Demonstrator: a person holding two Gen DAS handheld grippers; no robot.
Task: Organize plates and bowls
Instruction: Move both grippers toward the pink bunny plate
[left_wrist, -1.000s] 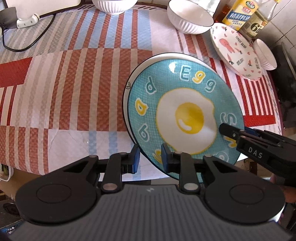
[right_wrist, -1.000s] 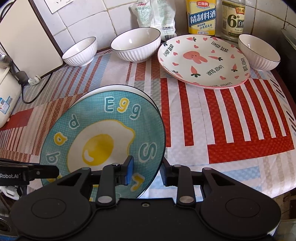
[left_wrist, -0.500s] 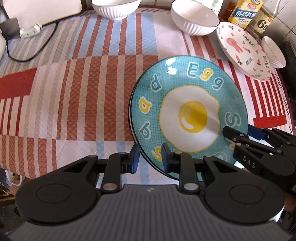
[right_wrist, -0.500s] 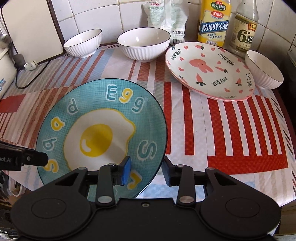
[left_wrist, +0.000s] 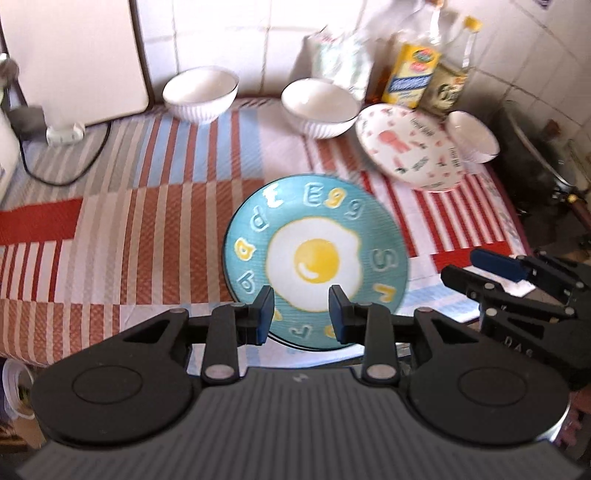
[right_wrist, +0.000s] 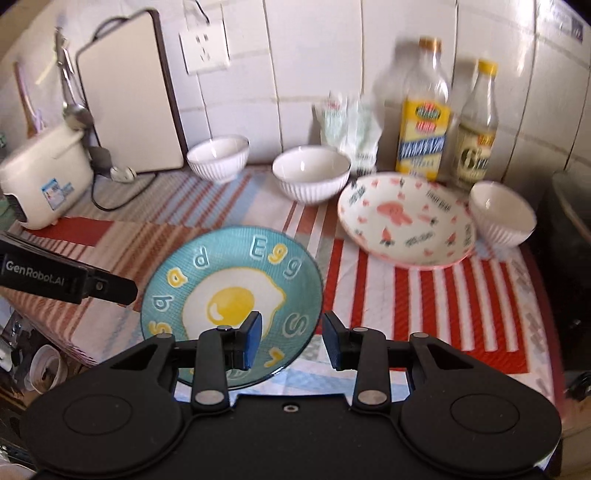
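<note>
Both grippers have let go of the egg plate (left_wrist: 317, 258) and pulled back and up from it; a second ago each one was pinching its near rim. The left gripper (left_wrist: 301, 314) has just been opening, and its blue pads now stand apart above the plate's near edge with nothing squeezed between them. The right gripper (right_wrist: 291, 341) hangs released too, one pad over the plate's right edge and the other clear of it. The plate, tilted up off the cloth before, now lies flat near the front of the striped tablecloth (right_wrist: 424, 295). Farther back the pink rabbit plate (right_wrist: 406, 221) sits with a small white bowl (right_wrist: 502, 214) touching its right rim, and two more white bowls (right_wrist: 312, 177) stand by the tiled wall (right_wrist: 314, 55). Behind them are two bottles (right_wrist: 424, 125) and a plastic packet (right_wrist: 349, 129). At the left a white board (right_wrist: 129, 99) leans against the wall beside a white cooker (right_wrist: 44, 181).
</note>
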